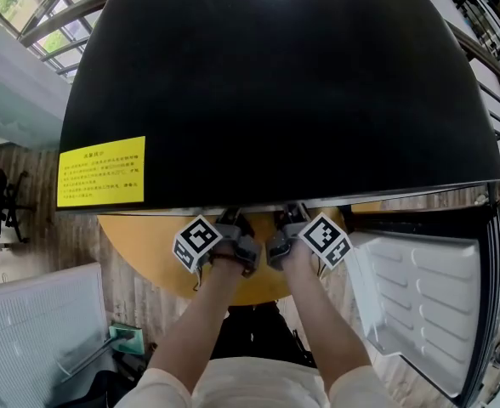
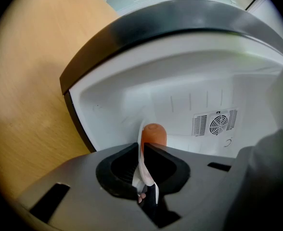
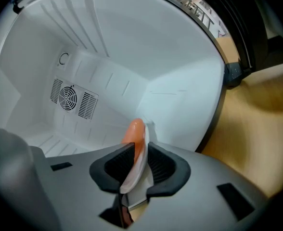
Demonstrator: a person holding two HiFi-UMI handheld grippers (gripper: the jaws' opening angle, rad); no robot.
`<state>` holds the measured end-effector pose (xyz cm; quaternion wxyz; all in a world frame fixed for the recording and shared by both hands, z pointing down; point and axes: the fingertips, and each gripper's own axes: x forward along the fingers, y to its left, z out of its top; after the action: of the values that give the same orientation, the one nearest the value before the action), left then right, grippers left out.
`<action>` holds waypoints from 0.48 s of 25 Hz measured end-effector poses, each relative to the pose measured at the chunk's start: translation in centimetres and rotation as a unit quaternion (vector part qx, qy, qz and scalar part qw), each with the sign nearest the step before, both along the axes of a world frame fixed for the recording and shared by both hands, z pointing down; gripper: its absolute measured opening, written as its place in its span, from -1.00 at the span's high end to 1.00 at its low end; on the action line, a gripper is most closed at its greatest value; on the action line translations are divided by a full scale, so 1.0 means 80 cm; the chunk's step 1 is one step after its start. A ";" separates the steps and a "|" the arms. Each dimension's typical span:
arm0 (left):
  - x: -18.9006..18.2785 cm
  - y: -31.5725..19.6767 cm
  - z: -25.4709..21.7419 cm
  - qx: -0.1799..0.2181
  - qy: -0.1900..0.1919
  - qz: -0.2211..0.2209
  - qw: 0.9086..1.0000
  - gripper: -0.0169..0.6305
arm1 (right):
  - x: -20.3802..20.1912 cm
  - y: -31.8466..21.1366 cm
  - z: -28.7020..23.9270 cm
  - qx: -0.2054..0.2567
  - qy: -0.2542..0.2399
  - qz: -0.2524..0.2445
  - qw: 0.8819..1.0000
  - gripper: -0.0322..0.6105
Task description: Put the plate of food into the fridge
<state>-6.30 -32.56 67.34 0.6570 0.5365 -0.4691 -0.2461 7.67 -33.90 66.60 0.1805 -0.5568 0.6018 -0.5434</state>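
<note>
1. Count: two grippers, one plate, one piece of orange food, one fridge with one door, one yellow sticker, one fan vent, one round table.
2. The left gripper (image 2: 142, 159) is clamped on the plate (image 2: 141, 146). You can see the white rim pinched edge-on between the black pads.
3. Same deal with the right gripper (image 3: 136, 161), which is closed on the opposite rim of the plate (image 3: 134, 171).
4. The orange food (image 2: 154, 134) sits on the plate just past the jaws. It's rounded and glossy, but I can't tell exactly what it is.
5. Plate and food are inside the white fridge cavity, in front of the fan vent (image 3: 68, 98) on the back wall. I can't tell if the plate touches the fridge floor.
6. The black fridge (image 1: 275, 83) stands on the wooden table (image 1: 139, 246) and covers most of it. Its sticker (image 1: 101, 172) is on top toward the table's left edge, and the door (image 1: 420, 300) hangs open past the right edge.
7. In the head view both grippers reach in over the table's near edge, side by side.
8. Room: wood-plank floor, windows at the upper left with greenery outside, and a white ribbed panel down by the lower left.
</note>
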 end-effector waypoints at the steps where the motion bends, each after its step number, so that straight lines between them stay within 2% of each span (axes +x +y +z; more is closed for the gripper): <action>1: -0.001 0.001 0.000 0.000 -0.001 0.000 1.000 0.85 | -0.001 0.000 -0.001 0.001 -0.001 -0.002 1.000 0.61; 4: -0.002 0.002 -0.002 0.002 -0.001 0.003 1.000 0.81 | -0.001 0.003 -0.002 0.000 -0.003 -0.004 1.000 0.57; 8: 0.000 0.005 -0.005 0.006 0.000 0.011 1.000 0.72 | 0.010 0.008 -0.001 0.000 0.021 -0.003 1.000 0.57; 12: 0.001 0.008 -0.007 0.005 0.000 0.013 1.000 0.69 | 0.016 0.014 0.001 -0.007 0.015 0.003 1.000 0.57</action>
<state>-6.21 -31.93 66.79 0.6576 0.5458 -0.4607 -0.2397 8.97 -32.80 66.65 0.1694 -0.5679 0.5992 -0.5383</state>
